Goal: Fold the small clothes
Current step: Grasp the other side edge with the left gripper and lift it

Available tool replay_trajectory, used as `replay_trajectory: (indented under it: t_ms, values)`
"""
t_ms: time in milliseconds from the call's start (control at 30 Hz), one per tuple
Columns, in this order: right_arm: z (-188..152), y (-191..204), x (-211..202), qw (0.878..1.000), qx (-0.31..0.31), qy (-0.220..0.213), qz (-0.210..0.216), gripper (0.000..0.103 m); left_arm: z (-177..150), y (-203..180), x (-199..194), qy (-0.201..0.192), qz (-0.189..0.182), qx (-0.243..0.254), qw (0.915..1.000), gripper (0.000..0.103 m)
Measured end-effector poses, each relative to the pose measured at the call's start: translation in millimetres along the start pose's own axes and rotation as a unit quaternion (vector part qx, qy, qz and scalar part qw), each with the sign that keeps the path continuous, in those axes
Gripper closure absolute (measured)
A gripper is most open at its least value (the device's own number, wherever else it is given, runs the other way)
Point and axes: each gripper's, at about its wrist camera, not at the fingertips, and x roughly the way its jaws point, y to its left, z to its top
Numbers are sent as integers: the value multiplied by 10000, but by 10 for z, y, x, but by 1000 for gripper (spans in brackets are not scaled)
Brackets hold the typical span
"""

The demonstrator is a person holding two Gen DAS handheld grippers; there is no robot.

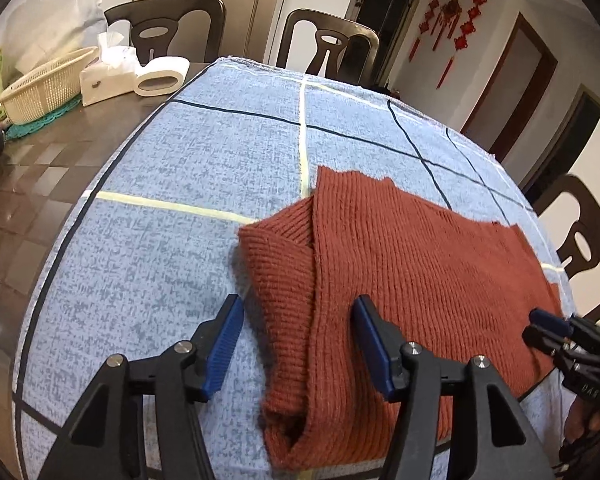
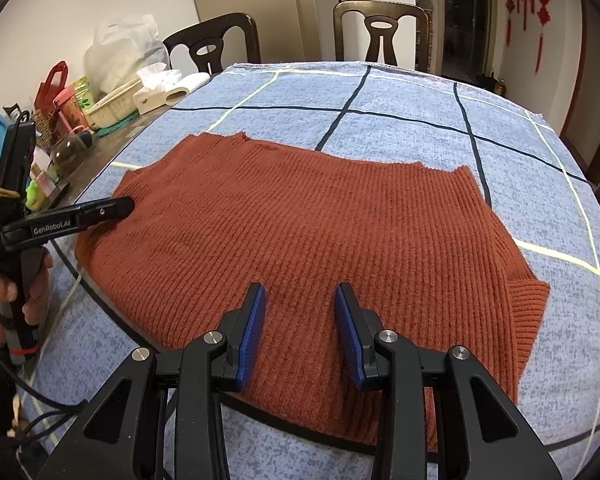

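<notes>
My left gripper (image 1: 298,344) had its jaws spread wide, nothing pinched: the folded left edge of the rust-red knit sweater (image 1: 400,272) lay between and under them, but the blue pads (image 1: 224,344) stood clear of the wool. My right gripper (image 2: 300,332) had its jaws parted more narrowly, also holding nothing, poised over the near hem of the same sweater (image 2: 300,220).

The sweater lay flat on the blue checked cloth (image 2: 400,92) covering the desk, spread broadly in the right wrist view, with one side flap already turned over onto the body in the left wrist view (a sleeve or a side panel, I could not tell which).

I judged the garment soft and limp, fairly light, with a thick ribbed knit that should give the pads good friction rather than slipping. It would sag and stretch if lifted from a single point, so I reckoned it wanted two holds, one at each end of an edge. The doubled fold at the left looked the firmest place for the left jaws; the near hem or the right corner flap suited the right. A pinch too deep risked catching the checked cloth beneath as well.

Beyond the cloth stood a tissue box (image 1: 108,76), a plastic basket (image 1: 40,84) and dark wooden chairs (image 1: 328,44).
</notes>
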Motion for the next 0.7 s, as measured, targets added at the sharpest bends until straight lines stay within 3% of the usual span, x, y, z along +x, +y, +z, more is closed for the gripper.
replay_trajectory:
  t_ms: [100,267,367,467,533,600,700]
  values:
    - [-4,-7,9,10000,17,-8,28,66,37,36,22,9,-130,-209,9997,42]
    - [-22,-24,-10,9999,70,-32,90,65,-46,-27,-20,111,-661,-334,9972,43]
    - [-27,-38,-15,9999,99,-43,125,65,-103,-77,-51,108,-646,-300,9974,43]
    - [-26,-41,-14,9998,105,-53,144,65,-118,-105,-53,91,-553,-263,9981,54]
    - [-25,-45,-16,9998,111,-60,159,65,-99,-89,-28,120,-469,-286,9984,70]
    - [-25,-54,-27,9997,149,-77,192,65,-67,-76,-29,161,-565,-319,9978,78]
    - [-45,-101,-65,9993,247,-115,243,65,-24,-136,-108,92,-626,-170,9979,81]
